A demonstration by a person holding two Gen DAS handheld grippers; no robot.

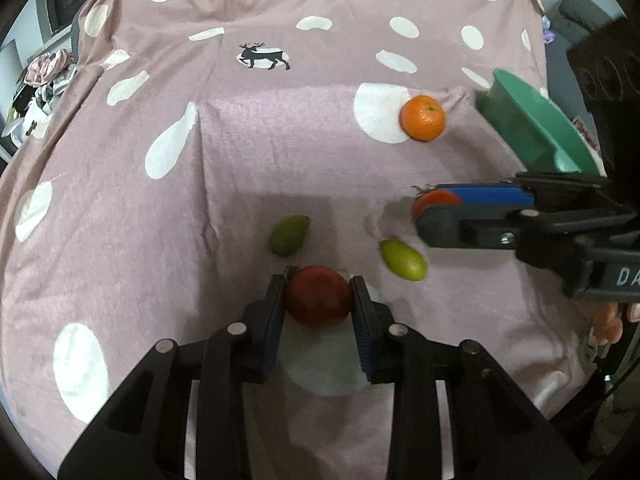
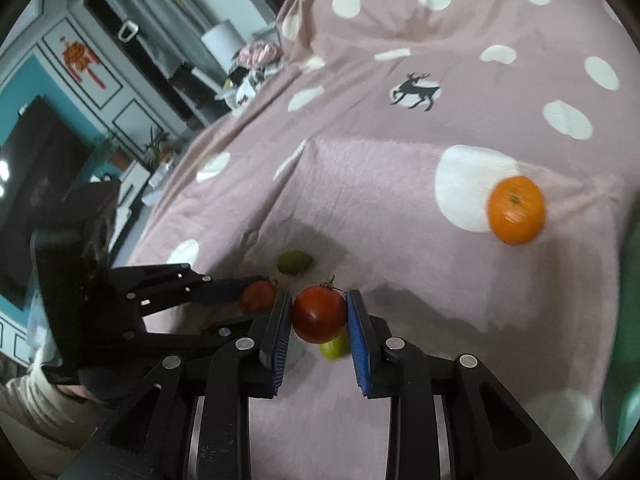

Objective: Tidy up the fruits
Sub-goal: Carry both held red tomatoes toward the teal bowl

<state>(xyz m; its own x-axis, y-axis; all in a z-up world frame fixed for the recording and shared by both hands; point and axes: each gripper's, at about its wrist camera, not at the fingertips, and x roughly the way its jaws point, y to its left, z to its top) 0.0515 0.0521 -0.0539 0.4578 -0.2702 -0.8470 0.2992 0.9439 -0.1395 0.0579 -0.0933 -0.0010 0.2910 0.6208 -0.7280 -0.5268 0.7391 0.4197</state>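
My left gripper (image 1: 318,285) is shut on a dark red tomato (image 1: 318,304) that rests low on the pink spotted cloth (image 1: 240,140). My right gripper (image 2: 319,297) is shut on a second red tomato (image 2: 319,316), held a little above the cloth; in the left wrist view this gripper (image 1: 427,206) comes in from the right with its tomato (image 1: 436,200). Two green fruits (image 1: 289,235) (image 1: 402,259) lie just beyond and beside the left fingers. An orange (image 1: 423,117) sits farther back, next to a green bowl (image 1: 536,132).
The cloth covers a wide surface with folds and drops off at the far and left edges. Clutter (image 2: 252,60) and furniture stand beyond the left edge. A person's hand (image 1: 608,322) holds the right gripper at the right; a sleeve (image 2: 28,412) shows at lower left.
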